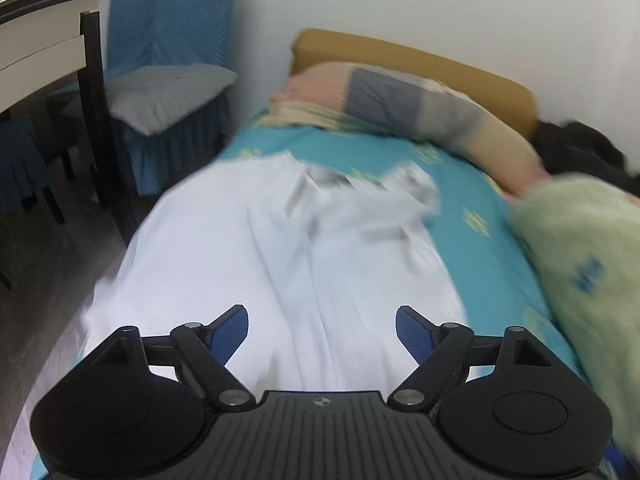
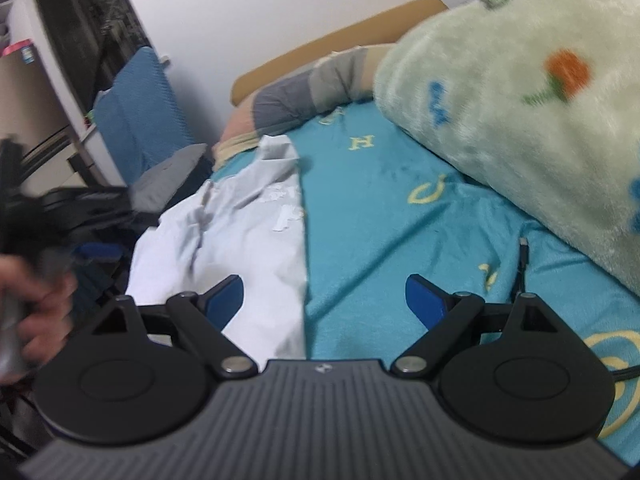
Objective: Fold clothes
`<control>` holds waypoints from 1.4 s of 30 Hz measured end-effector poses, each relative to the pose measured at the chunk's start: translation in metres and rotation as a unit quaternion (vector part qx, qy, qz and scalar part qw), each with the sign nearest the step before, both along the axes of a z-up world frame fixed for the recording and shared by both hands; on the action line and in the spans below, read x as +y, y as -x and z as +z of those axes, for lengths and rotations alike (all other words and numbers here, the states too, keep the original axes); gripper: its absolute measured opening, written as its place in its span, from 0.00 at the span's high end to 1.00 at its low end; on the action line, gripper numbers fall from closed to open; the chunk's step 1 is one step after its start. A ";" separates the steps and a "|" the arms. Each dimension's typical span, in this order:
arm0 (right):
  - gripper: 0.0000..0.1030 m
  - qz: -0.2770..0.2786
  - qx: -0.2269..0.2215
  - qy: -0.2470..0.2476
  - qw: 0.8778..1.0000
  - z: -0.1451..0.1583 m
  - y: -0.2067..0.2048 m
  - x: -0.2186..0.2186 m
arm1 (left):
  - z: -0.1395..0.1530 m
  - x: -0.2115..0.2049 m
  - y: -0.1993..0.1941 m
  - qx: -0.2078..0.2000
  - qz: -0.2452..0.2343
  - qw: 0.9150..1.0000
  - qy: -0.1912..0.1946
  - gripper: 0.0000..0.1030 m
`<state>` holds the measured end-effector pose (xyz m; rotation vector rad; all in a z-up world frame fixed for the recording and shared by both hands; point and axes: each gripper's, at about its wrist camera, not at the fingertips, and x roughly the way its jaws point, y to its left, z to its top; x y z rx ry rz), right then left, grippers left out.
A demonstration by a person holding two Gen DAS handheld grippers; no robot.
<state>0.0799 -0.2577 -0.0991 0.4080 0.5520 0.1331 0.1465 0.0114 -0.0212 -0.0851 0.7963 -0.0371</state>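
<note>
A white garment (image 1: 248,256) lies spread along the left side of a bed with a teal sheet (image 1: 472,204). It also shows in the right wrist view (image 2: 240,240), its straight right edge running down the sheet (image 2: 380,220). My left gripper (image 1: 322,334) is open and empty, hovering over the near end of the garment. My right gripper (image 2: 324,300) is open and empty, above the garment's right edge. The left gripper and the hand holding it (image 2: 44,256) appear blurred at the left of the right wrist view.
A pale green fleece blanket (image 2: 520,92) is heaped on the bed's right side. A striped pillow (image 1: 420,100) lies at the headboard (image 1: 460,72). A black cable (image 2: 522,264) rests on the sheet. A blue-covered chair (image 1: 168,80) and a table (image 1: 44,36) stand left of the bed.
</note>
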 end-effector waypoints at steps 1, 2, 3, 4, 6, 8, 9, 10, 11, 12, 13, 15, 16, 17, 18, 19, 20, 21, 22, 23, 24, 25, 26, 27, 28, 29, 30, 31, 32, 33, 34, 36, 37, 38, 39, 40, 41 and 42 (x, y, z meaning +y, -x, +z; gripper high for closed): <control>0.14 0.007 -0.007 0.004 1.000 0.003 0.003 0.002 | 0.007 -0.002 0.022 0.005 -0.009 1.000 0.001 0.16; 0.14 0.013 -0.014 0.008 1.000 0.005 0.005 0.004 | 0.013 -0.003 0.042 0.001 -0.015 1.000 0.002 0.11; 0.14 0.020 -0.021 0.013 0.999 0.008 0.009 0.007 | 0.018 -0.002 0.061 -0.010 -0.020 1.000 0.006 0.06; 0.14 0.027 -0.028 0.017 0.999 0.011 0.012 0.010 | 0.023 -0.001 0.078 -0.022 -0.026 0.999 0.012 0.03; 0.14 0.039 -0.038 0.023 0.998 0.017 0.017 0.014 | 0.029 -0.001 0.103 -0.041 -0.039 0.998 0.019 0.00; 0.17 0.049 -0.043 0.025 0.998 0.022 0.021 0.018 | 0.033 -0.004 0.116 -0.050 -0.053 0.997 0.017 0.00; 0.17 0.054 -0.045 0.026 0.997 0.025 0.023 0.020 | 0.035 -0.005 0.122 -0.054 -0.060 0.997 0.016 0.00; 0.17 0.059 -0.047 0.027 0.997 0.028 0.025 0.022 | 0.036 -0.005 0.125 -0.056 -0.064 0.996 0.015 0.00; 0.17 0.064 -0.049 0.027 0.996 0.030 0.027 0.024 | 0.038 -0.005 0.127 -0.057 -0.066 0.996 0.017 0.00; 0.19 0.069 -0.051 0.028 0.996 0.033 0.029 0.026 | 0.039 -0.003 0.128 -0.061 -0.069 0.996 0.017 0.00; 0.23 0.074 -0.053 0.029 0.995 0.035 0.031 0.028 | 0.039 -0.001 0.129 -0.068 -0.073 0.995 0.016 0.00; 0.26 0.084 -0.044 0.019 0.995 0.036 0.028 0.031 | 0.039 0.005 0.129 -0.080 -0.079 0.994 0.015 0.00; 0.26 0.088 -0.038 0.018 0.995 0.036 0.023 0.034 | 0.038 0.010 0.126 -0.079 -0.081 0.993 0.024 0.00; 0.26 0.092 -0.032 0.019 0.995 0.036 0.017 0.037 | 0.037 0.015 0.123 -0.079 -0.083 0.993 0.033 0.00; 0.26 0.097 -0.027 0.019 0.995 0.037 0.008 0.041 | 0.035 0.022 0.120 -0.077 -0.084 0.992 0.044 0.00; 0.26 0.102 -0.025 0.018 0.994 0.038 -0.003 0.046 | 0.033 0.030 0.118 -0.075 -0.085 0.992 0.055 0.00; 0.26 0.109 -0.024 0.018 0.994 0.039 -0.016 0.052 | 0.031 0.038 0.117 -0.073 -0.086 0.991 0.066 0.00; 0.26 0.119 -0.024 0.021 0.992 0.039 -0.032 0.061 | 0.028 0.046 0.115 -0.073 -0.082 0.991 0.070 0.00; 0.26 0.129 -0.024 0.026 0.991 0.039 -0.049 0.071 | 0.026 0.053 0.113 -0.075 -0.077 0.992 0.068 0.00; 0.26 0.140 -0.021 0.033 0.989 0.038 -0.068 0.083 | 0.024 0.061 0.111 -0.077 -0.072 0.992 0.067 0.00; 0.26 0.151 -0.014 0.040 0.988 0.034 -0.088 0.097 | 0.021 0.068 0.109 -0.080 -0.068 0.992 0.064 0.00; 0.26 0.160 -0.006 0.048 0.986 0.030 -0.108 0.112 | 0.018 0.076 0.107 -0.084 -0.063 0.993 0.060 0.00; 0.26 0.169 0.002 0.055 0.984 0.025 -0.129 0.126 | 0.015 0.083 0.104 -0.084 -0.057 0.993 0.057 0.00; 0.26 0.176 0.011 0.062 0.982 0.020 -0.148 0.140 | 0.012 0.089 0.101 -0.084 -0.052 0.993 0.058 0.00; 0.26 0.180 0.017 0.071 0.981 0.014 -0.165 0.154 | 0.008 0.097 0.097 -0.083 -0.043 0.994 0.064 0.00; 0.26 0.185 0.021 0.081 0.979 0.008 -0.182 0.168 | 0.004 0.105 0.093 -0.083 -0.031 0.993 0.073 0.00; 0.26 0.189 0.023 0.095 0.977 0.002 -0.196 0.181 | 0.000 0.113 0.089 -0.082 -0.019 0.993 0.081 0.00; 0.27 0.190 0.025 0.110 0.975 -0.005 -0.209 0.193 | -0.004 0.121 0.086 -0.082 -0.007 0.993 0.090 0.00; 0.28 0.188 0.029 0.121 0.974 -0.011 -0.222 0.204 | -0.007 0.129 0.082 -0.081 0.006 0.992 0.099 0.00; 0.28 0.181 0.034 0.130 0.974 -0.018 -0.233 0.213 | -0.011 0.137 0.078 -0.081 0.018 0.991 0.107 0.00; 0.30 0.174 0.038 0.135 0.975 -0.023 -0.242 0.219 | -0.015 0.145 0.074 -0.080 0.030 0.990 0.116 0.00; 0.48 0.160 0.042 0.142 0.976 -0.031 -0.256 0.230 | -0.023 0.161 0.066 -0.079 0.054 0.986 0.133 0.00; 0.59 0.160 0.037 0.147 0.975 -0.032 -0.258 0.236 | -0.027 0.169 0.062 -0.079 0.066 0.985 0.141 0.00; 0.65 0.164 0.028 0.151 0.974 -0.032 -0.258 0.242 | -0.031 0.177 0.058 -0.078 0.078 0.983 0.150 0.01; 0.73 0.171 0.019 0.165 0.971 -0.031 -0.256 0.250 | -0.034 0.185 0.055 -0.077 0.090 0.980 0.158 0.01; 0.77 0.183 0.010 0.188 0.965 -0.030 -0.253 0.261 | -0.038 0.193 0.051 -0.077 0.102 0.978 0.167 0.01; 0.78 0.199 0.000 0.208 0.958 -0.028 -0.249 0.273 | -0.039 0.198 0.050 -0.082 0.112 0.975 0.174 0.01; 0.78 0.216 -0.009 0.225 0.950 -0.026 -0.244 0.284 | -0.038 0.201 0.052 -0.088 0.119 0.972 0.180 0.01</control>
